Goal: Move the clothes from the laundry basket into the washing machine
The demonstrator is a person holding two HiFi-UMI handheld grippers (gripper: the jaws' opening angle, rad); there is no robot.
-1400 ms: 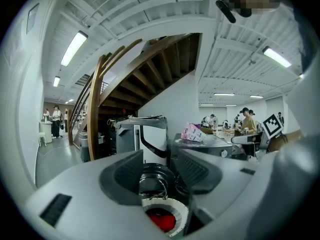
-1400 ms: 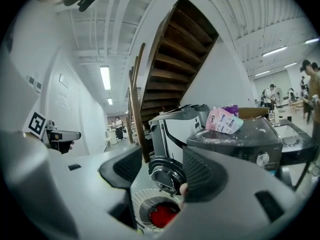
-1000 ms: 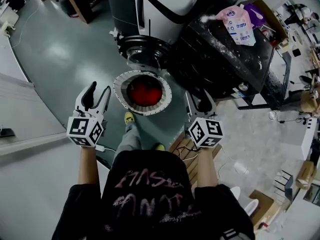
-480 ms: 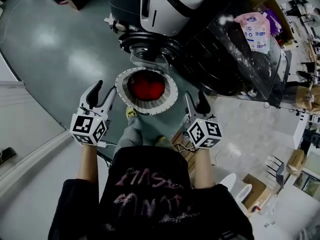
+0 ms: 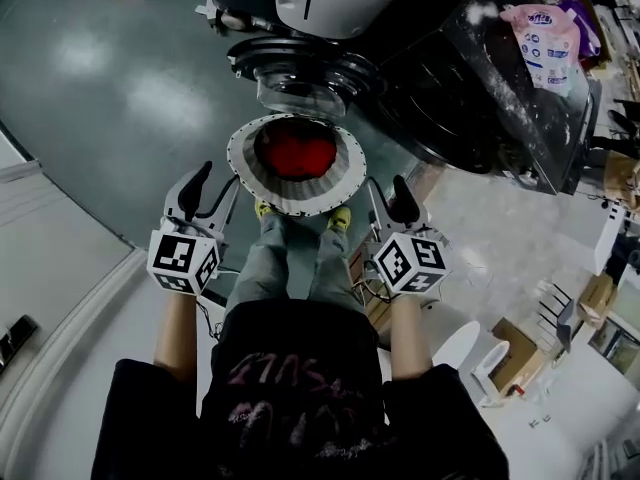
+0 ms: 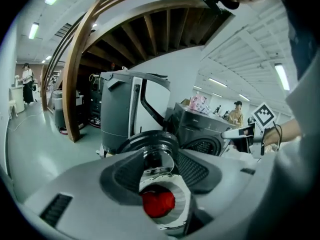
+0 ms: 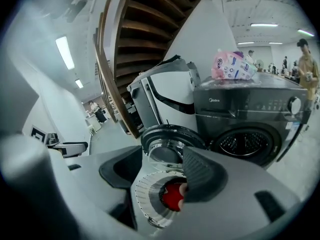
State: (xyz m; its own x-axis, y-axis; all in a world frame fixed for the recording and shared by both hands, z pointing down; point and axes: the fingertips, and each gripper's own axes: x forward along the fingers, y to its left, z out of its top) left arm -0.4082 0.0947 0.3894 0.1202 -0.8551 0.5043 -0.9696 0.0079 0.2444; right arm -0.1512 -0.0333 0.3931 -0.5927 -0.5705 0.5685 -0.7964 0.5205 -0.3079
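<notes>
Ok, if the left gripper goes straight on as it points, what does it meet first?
Probably the round white perforated laundry basket, near its rim, holding the red garment; depth is unclear.

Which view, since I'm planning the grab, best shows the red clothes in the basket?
The head view: it looks straight down into the basket, so the red clothes show unobstructed. The left gripper view shows them small and low between its jaws; in the right gripper view one jaw covers part.
</notes>
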